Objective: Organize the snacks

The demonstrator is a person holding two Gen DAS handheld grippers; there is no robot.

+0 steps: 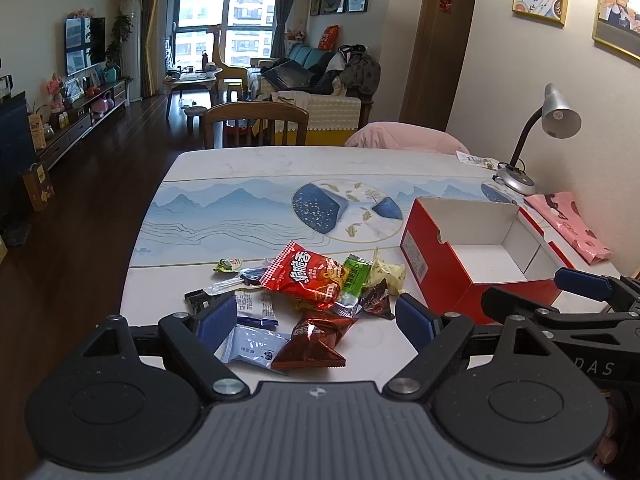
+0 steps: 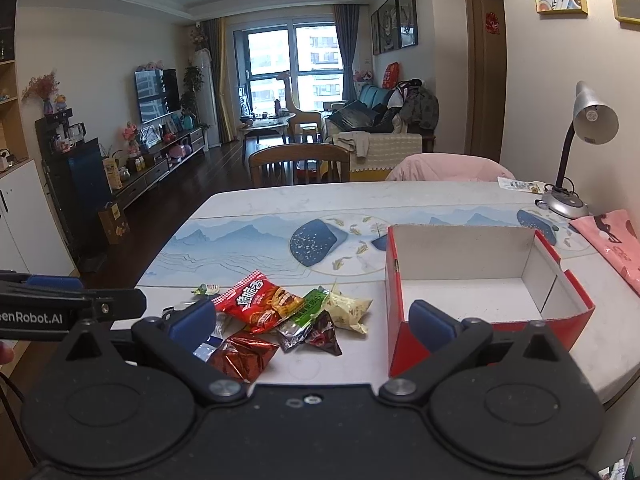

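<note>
A pile of snack packets lies on the table's near edge: a big red chip bag, a green packet, a pale yellow packet, a dark brown pyramid pack, a small dark packet and a light blue packet. An empty red box with a white inside stands to their right. My left gripper is open and empty over the pile. My right gripper is open and empty between pile and box.
A silver desk lamp stands at the table's far right by the wall. A pink bag lies beside the box. A wooden chair and a pink-draped chair stand behind the table.
</note>
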